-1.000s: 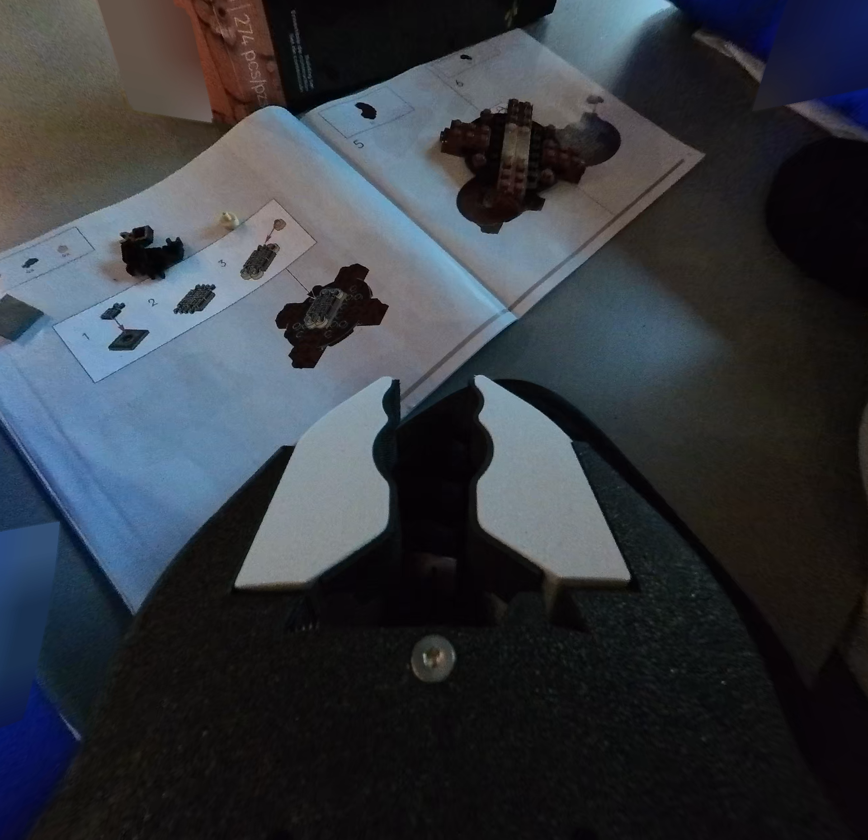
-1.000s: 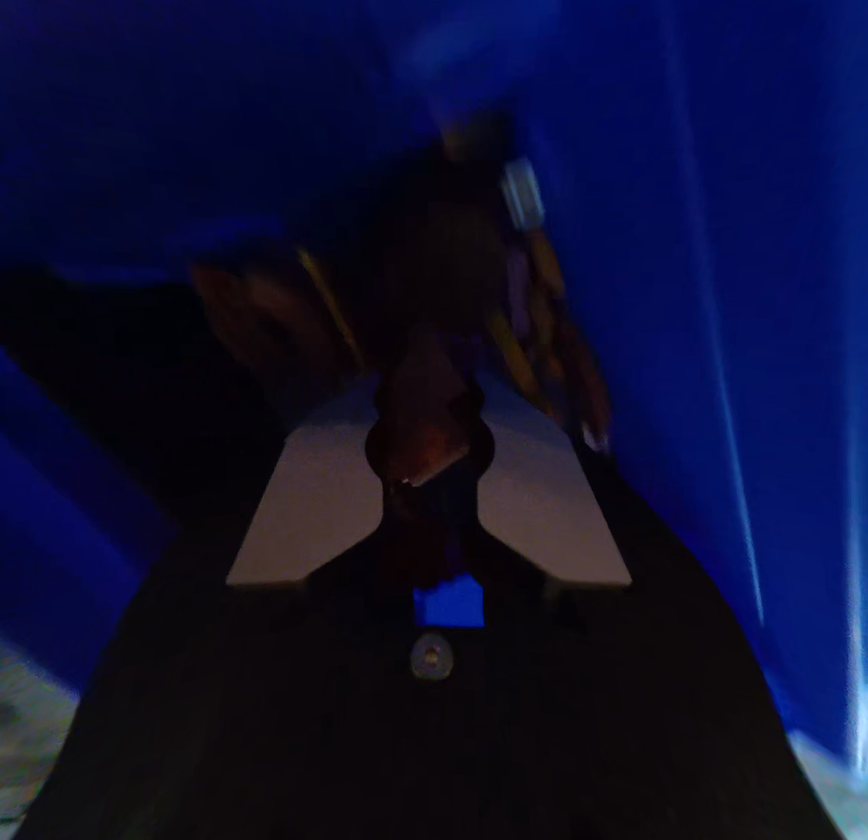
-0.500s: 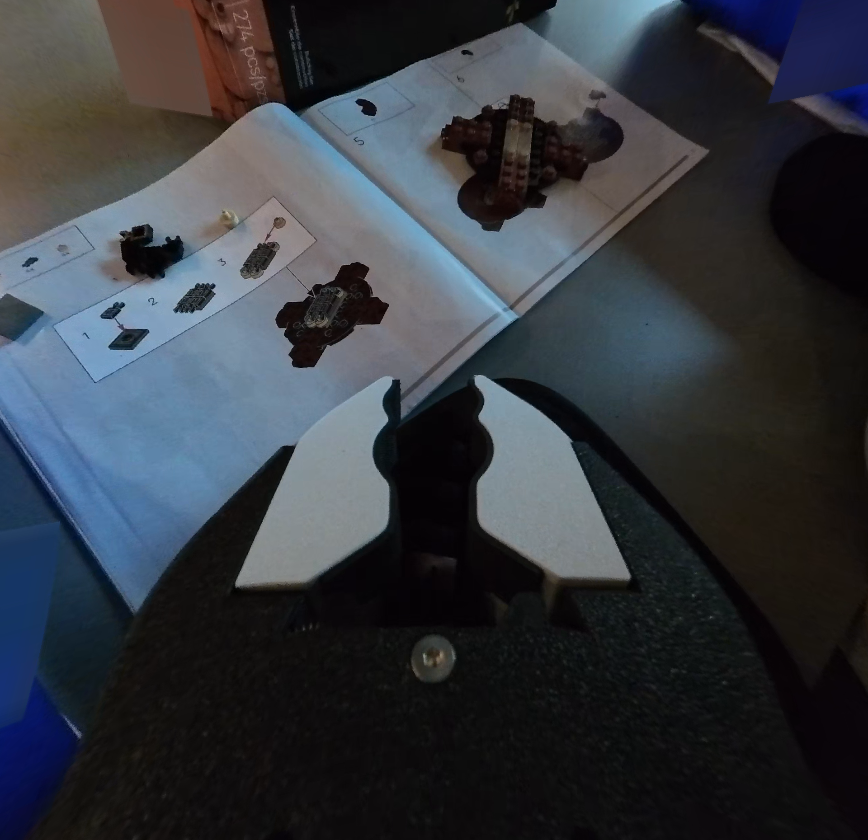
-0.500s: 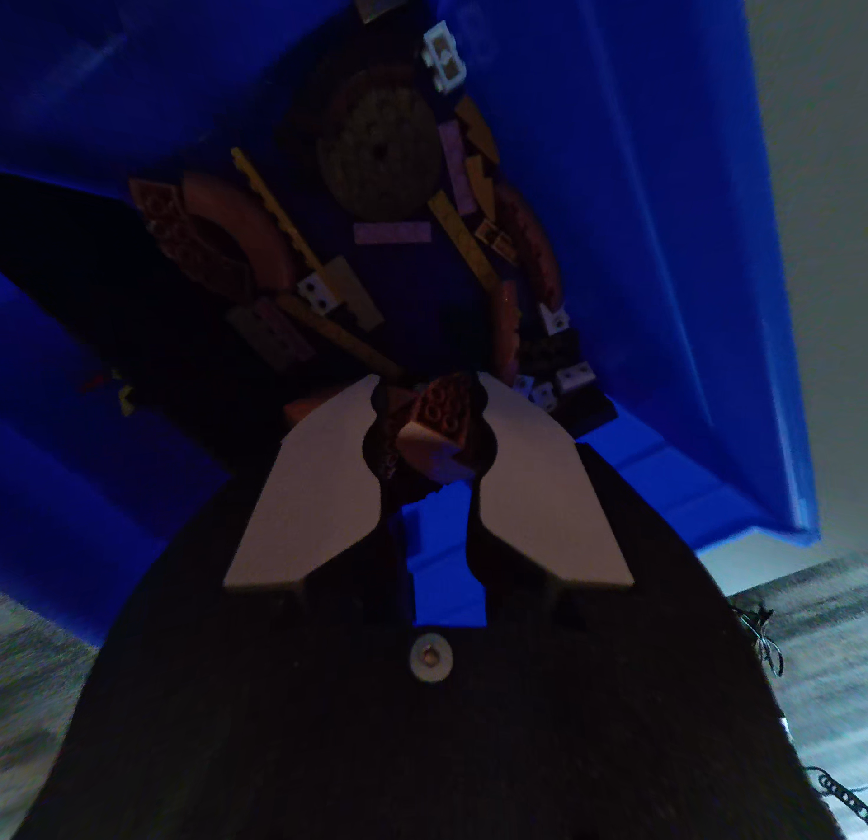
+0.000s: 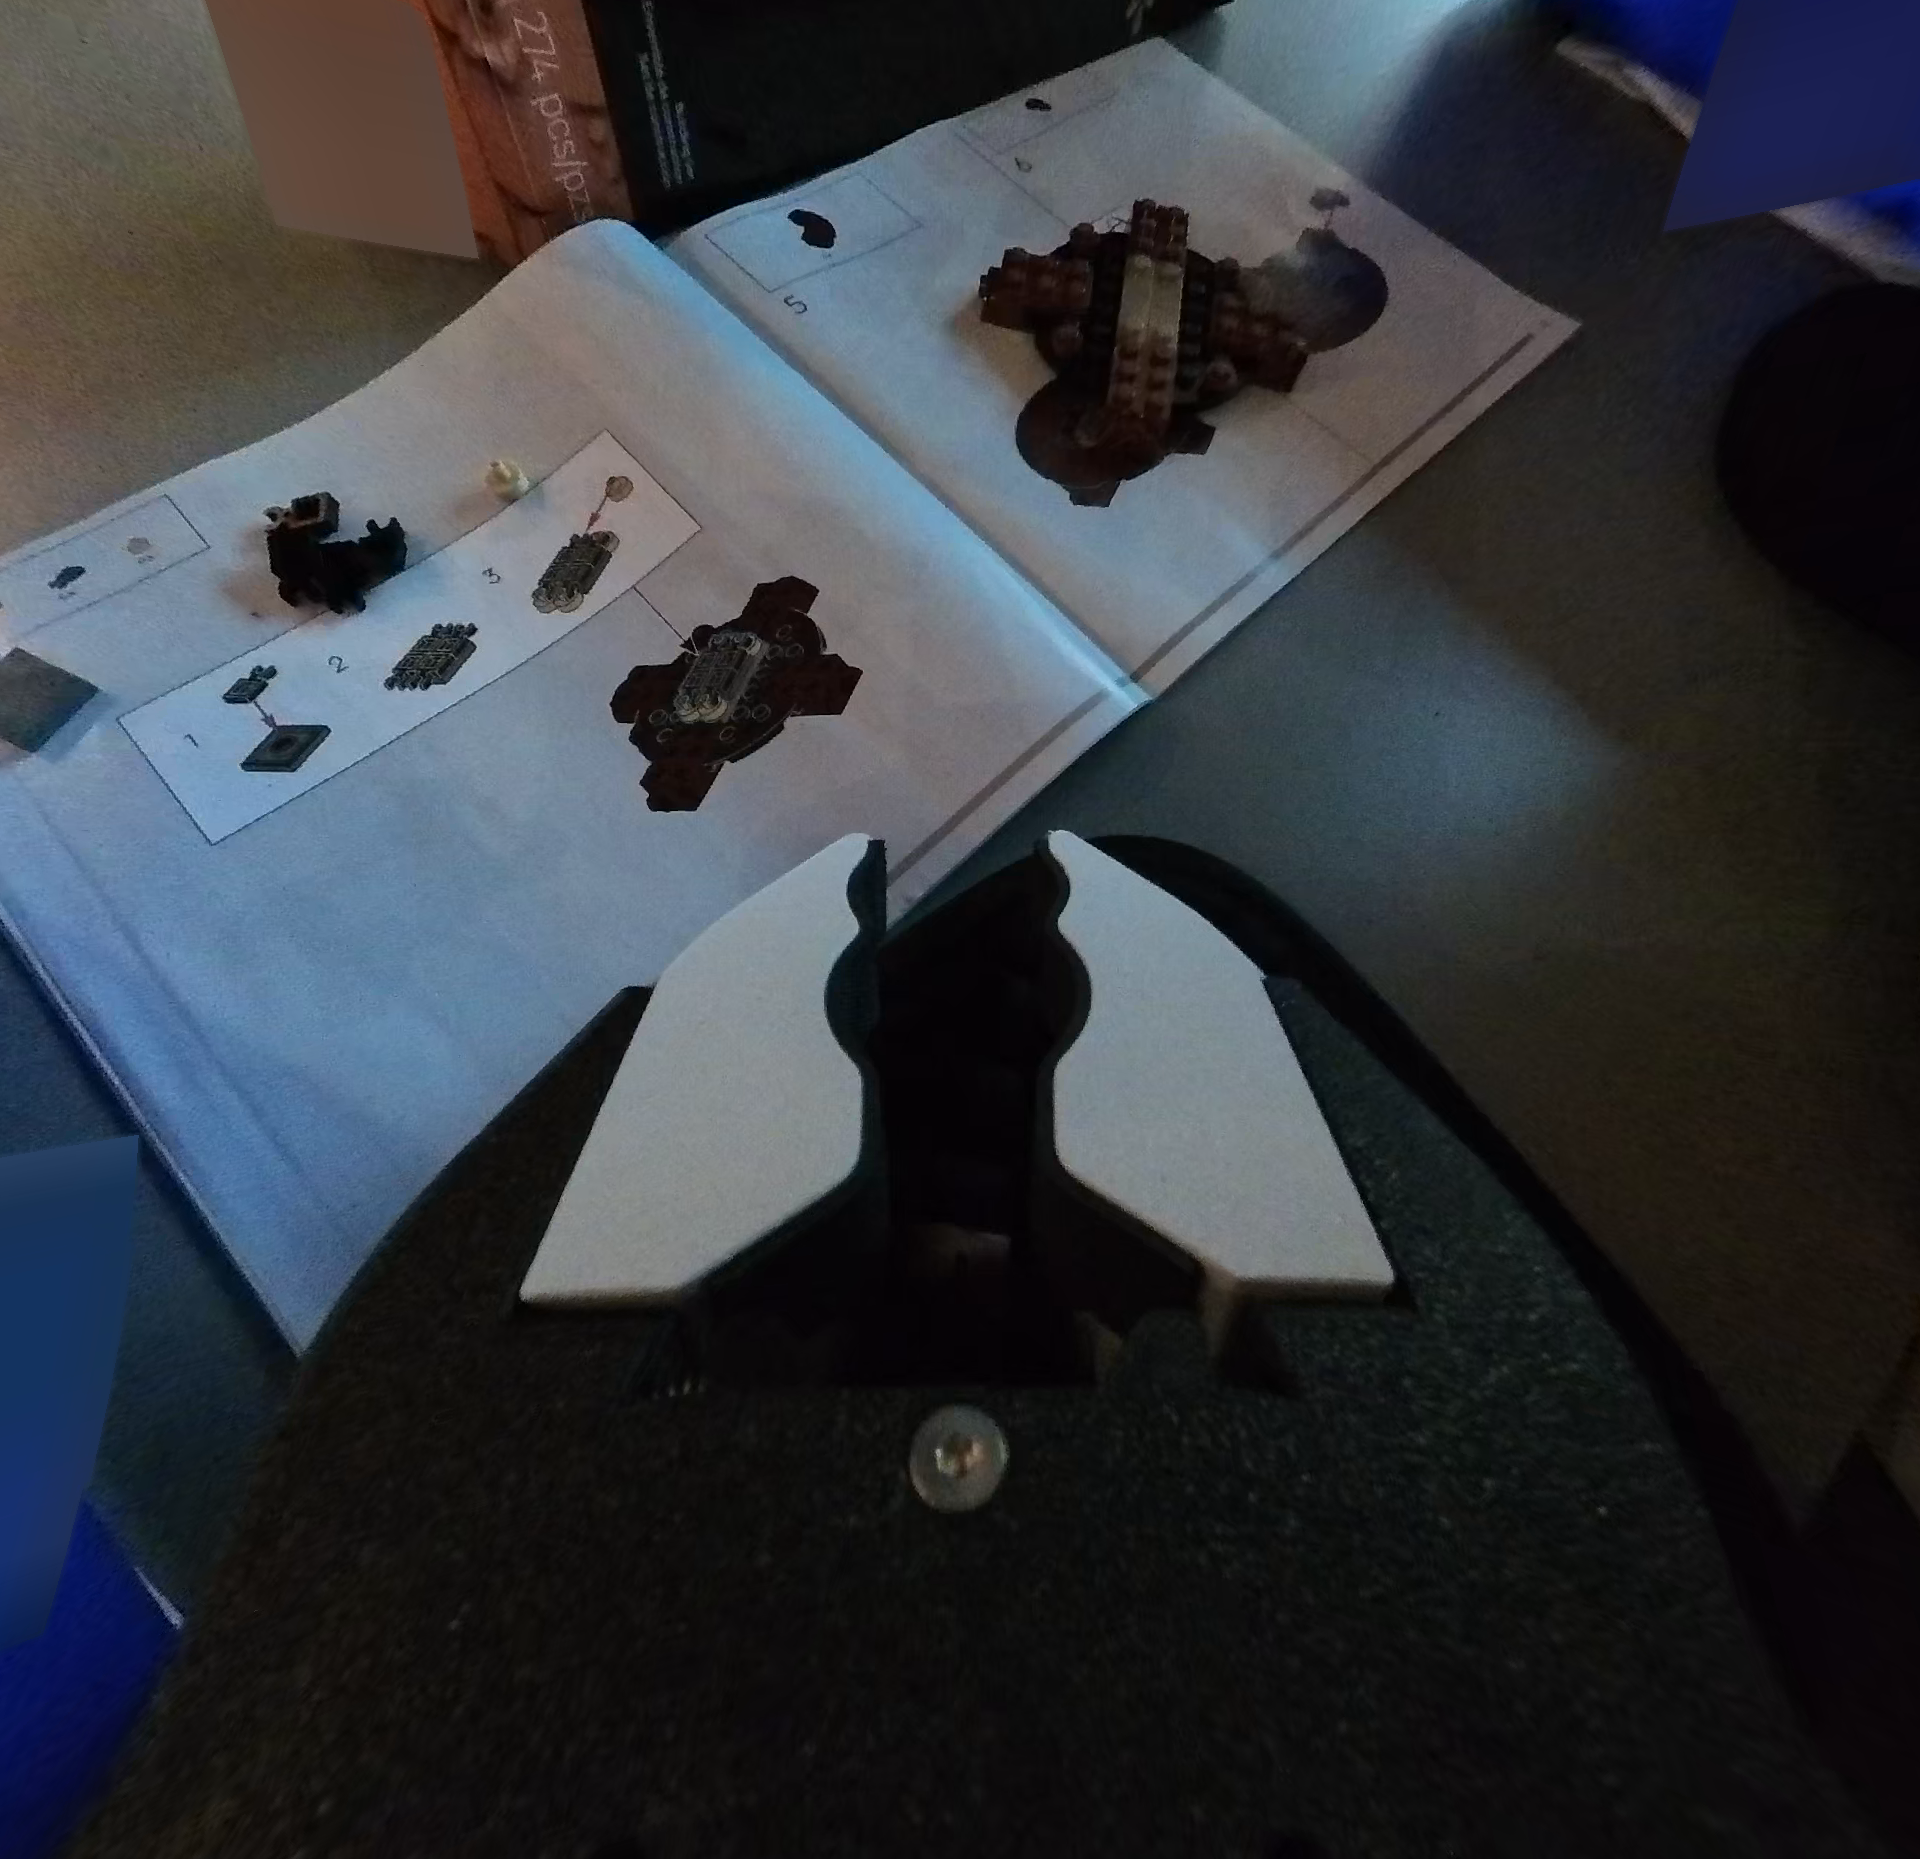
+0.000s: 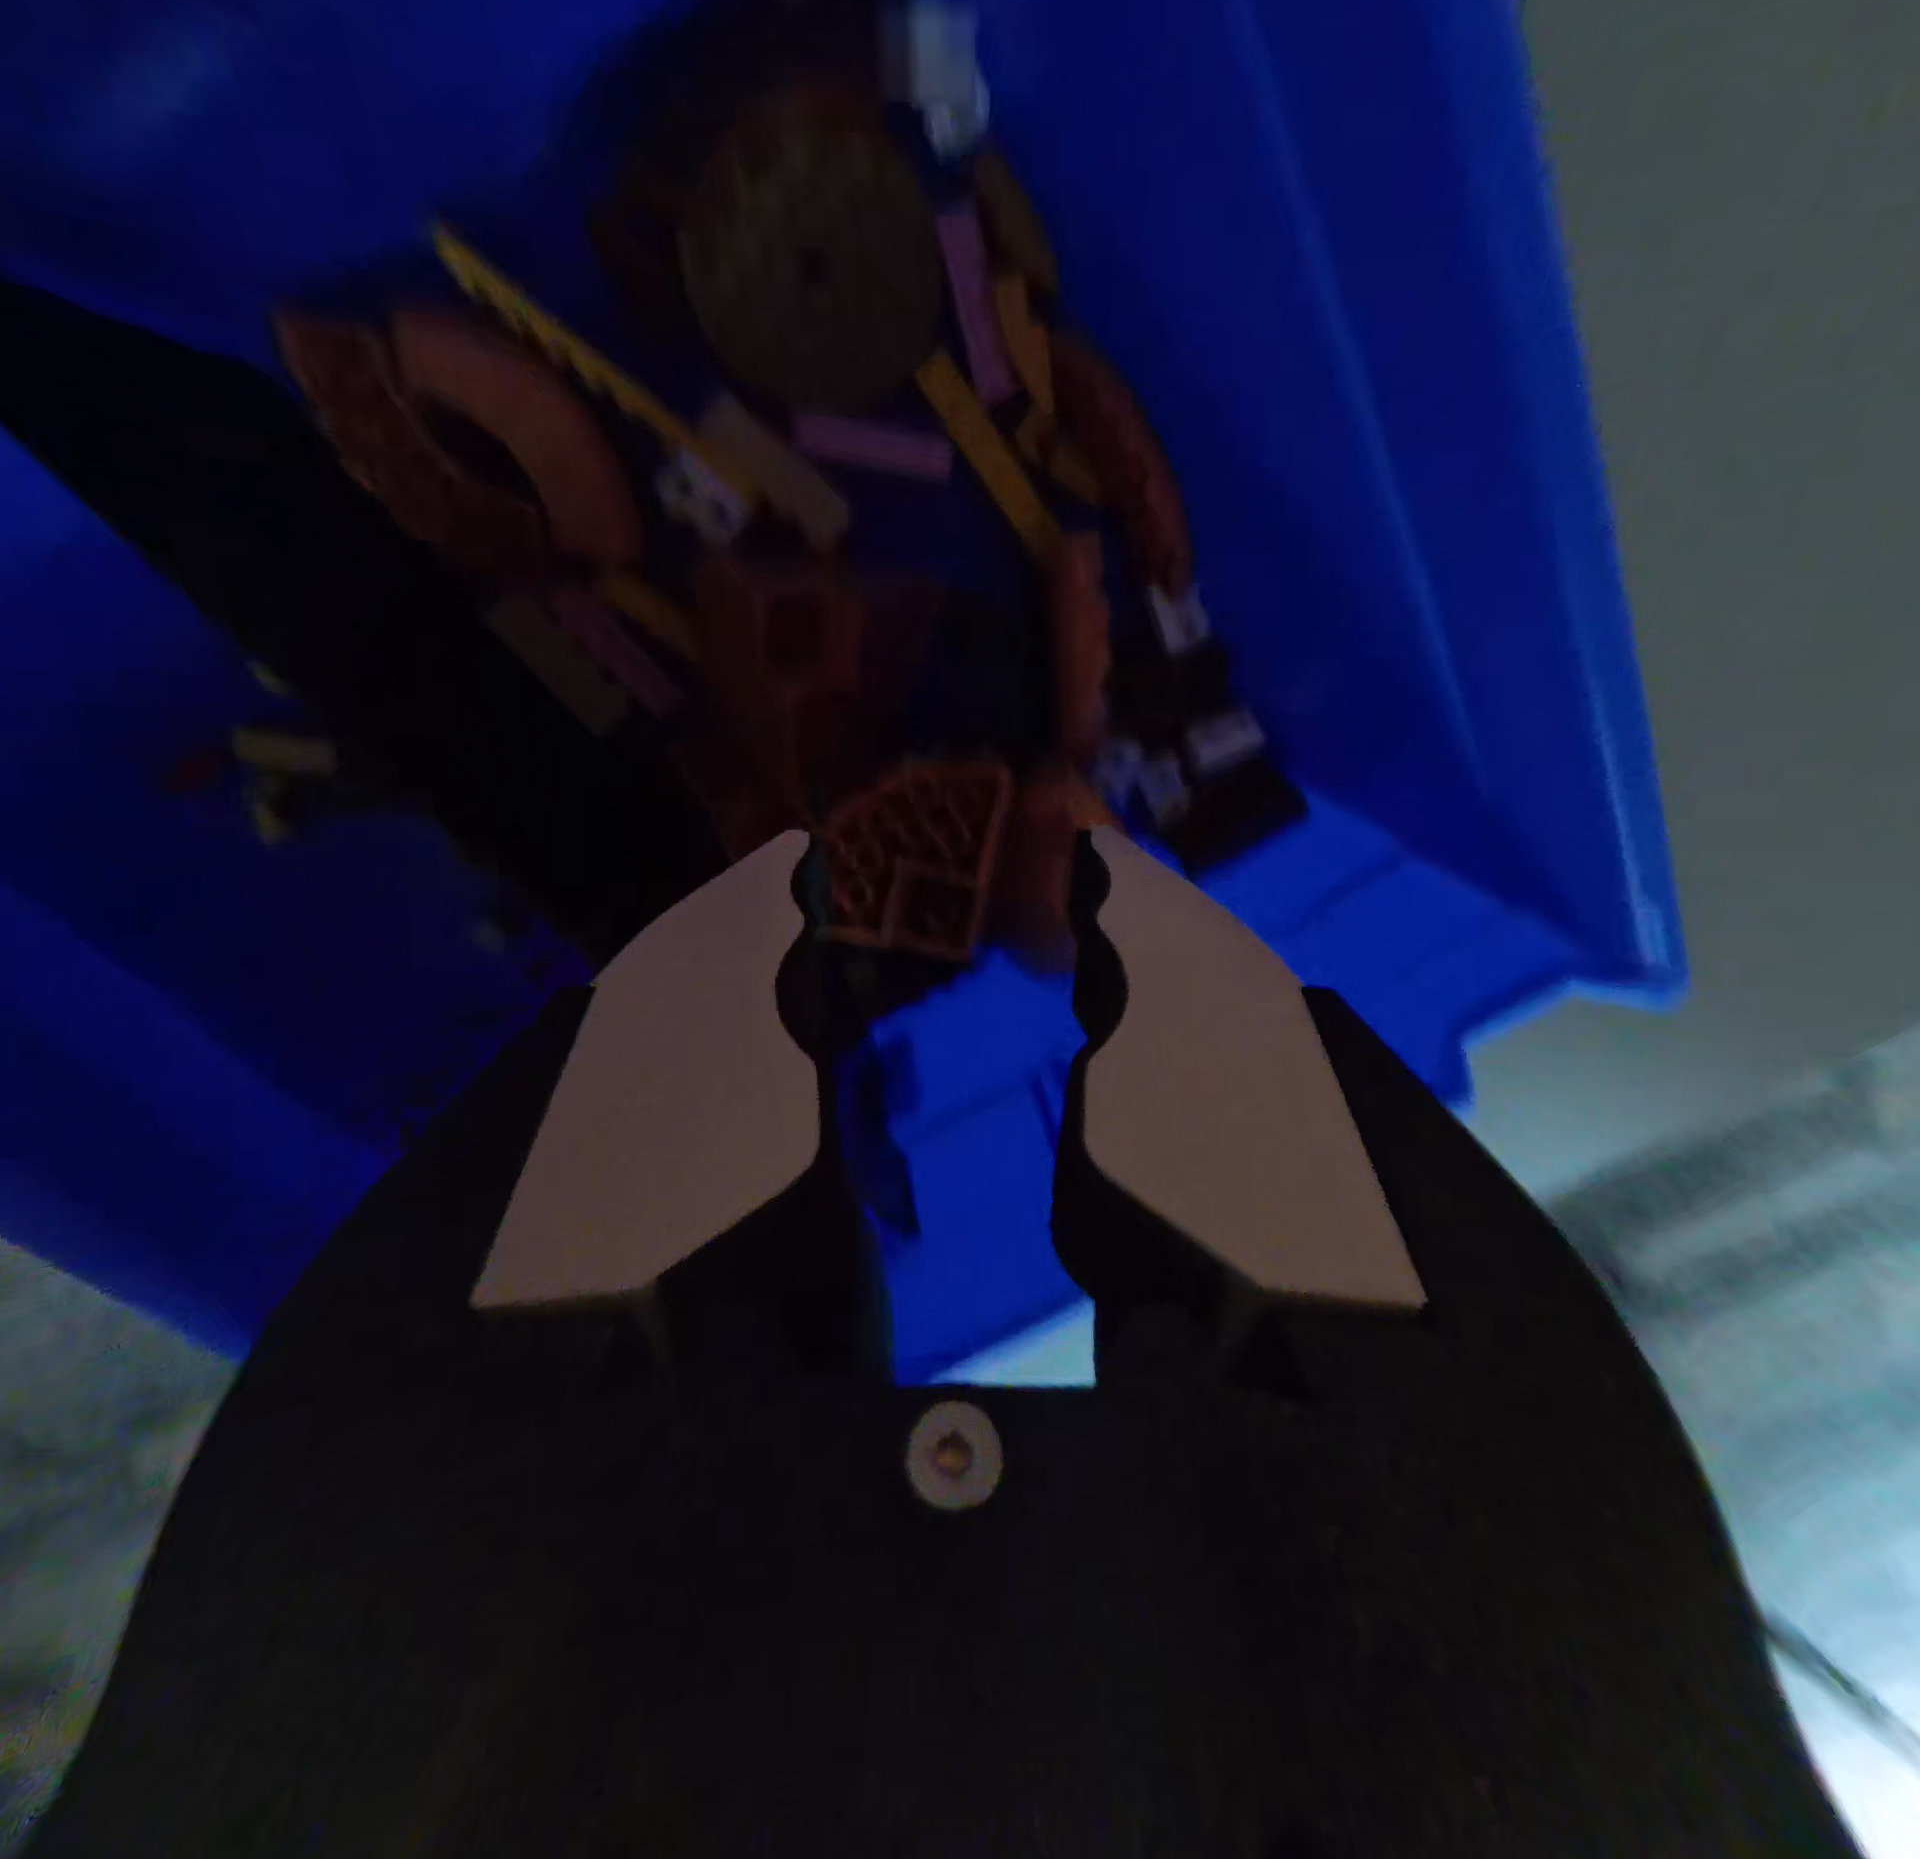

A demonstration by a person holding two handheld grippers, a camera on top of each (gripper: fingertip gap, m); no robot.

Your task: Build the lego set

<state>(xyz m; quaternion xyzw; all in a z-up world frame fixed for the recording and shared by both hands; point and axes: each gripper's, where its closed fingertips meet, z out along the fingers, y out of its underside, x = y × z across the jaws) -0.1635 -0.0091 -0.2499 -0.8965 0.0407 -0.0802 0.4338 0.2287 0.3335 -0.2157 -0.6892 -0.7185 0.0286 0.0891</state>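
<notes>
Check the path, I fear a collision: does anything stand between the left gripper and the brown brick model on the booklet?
Nothing visible does: between the left gripper and the brown brick model lie only grey table and the flat right page of the booklet.

The booklet is matt printed paper, creased at the fold. The brown brick model on it is moulded plastic with a studded, faintly glossy top; the small black brick cluster is plastic too. The counter looks smooth and dull grey. The box seems printed cardboard. The left tool has a grainy black body, smooth pale fingers and a shiny metal screw. The bin is glossy blue plastic.
</notes>
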